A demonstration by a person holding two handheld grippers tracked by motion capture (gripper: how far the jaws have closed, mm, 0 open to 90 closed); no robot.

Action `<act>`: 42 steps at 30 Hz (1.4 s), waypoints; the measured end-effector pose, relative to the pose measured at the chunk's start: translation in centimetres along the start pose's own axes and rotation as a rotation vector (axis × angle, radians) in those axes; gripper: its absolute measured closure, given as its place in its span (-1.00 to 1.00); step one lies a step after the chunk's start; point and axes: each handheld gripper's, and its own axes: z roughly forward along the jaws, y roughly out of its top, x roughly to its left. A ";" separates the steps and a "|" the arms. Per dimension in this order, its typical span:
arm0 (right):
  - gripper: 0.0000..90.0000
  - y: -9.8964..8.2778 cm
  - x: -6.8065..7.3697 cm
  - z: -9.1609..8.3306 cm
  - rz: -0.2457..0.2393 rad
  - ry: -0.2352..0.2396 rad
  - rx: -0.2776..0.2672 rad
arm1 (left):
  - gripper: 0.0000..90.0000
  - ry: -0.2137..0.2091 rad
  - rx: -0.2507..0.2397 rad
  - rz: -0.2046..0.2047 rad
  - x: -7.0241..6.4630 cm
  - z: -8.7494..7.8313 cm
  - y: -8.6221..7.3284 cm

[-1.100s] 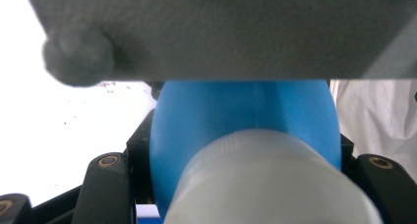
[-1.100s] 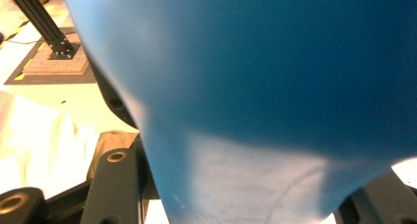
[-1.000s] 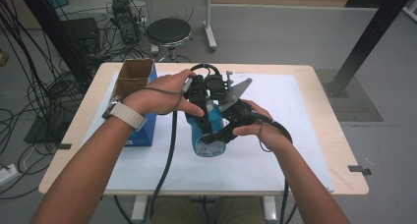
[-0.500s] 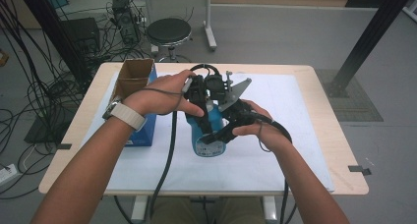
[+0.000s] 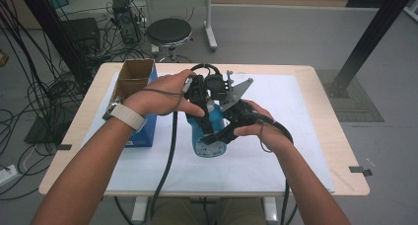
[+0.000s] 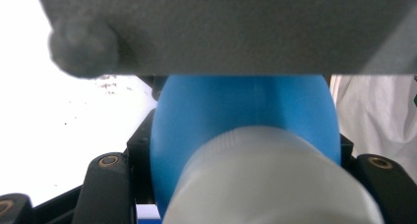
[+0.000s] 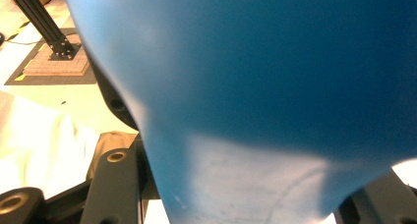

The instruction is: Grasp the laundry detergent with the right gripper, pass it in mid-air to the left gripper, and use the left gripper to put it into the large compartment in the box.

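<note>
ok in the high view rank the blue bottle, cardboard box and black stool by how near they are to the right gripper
1. Blue bottle: gripped in the right gripper, mid-table.
2. Cardboard box: on the table's far left side.
3. Black stool: on the floor beyond the table's far edge.

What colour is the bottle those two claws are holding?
Blue bottle with a white cap, clearest in the left gripper view.

The left claw (image 6: 246,184) clamps a blue bottle (image 6: 246,116) by its white cap (image 6: 275,184).
</note>
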 end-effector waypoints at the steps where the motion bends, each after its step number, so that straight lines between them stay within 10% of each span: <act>1: -0.04 0.0 0.0 0.0 -0.002 0.002 -0.002 | -0.14 0.001 0.000 -0.002 0.0 0.0 0.0; 17: -0.81 -2.9 0.2 -4.2 0.088 -0.064 0.035 | -0.14 0.032 0.014 -0.044 0.0 -1.0 -0.4; 34: -0.86 -4.5 -0.1 -8.5 0.094 -0.225 0.448 | -0.14 0.105 0.073 -0.245 0.6 -3.0 -1.3; 42: -0.85 -5.1 -0.1 -10.8 0.135 -0.272 0.520 | -0.14 0.148 0.058 -0.378 1.3 -4.4 -2.3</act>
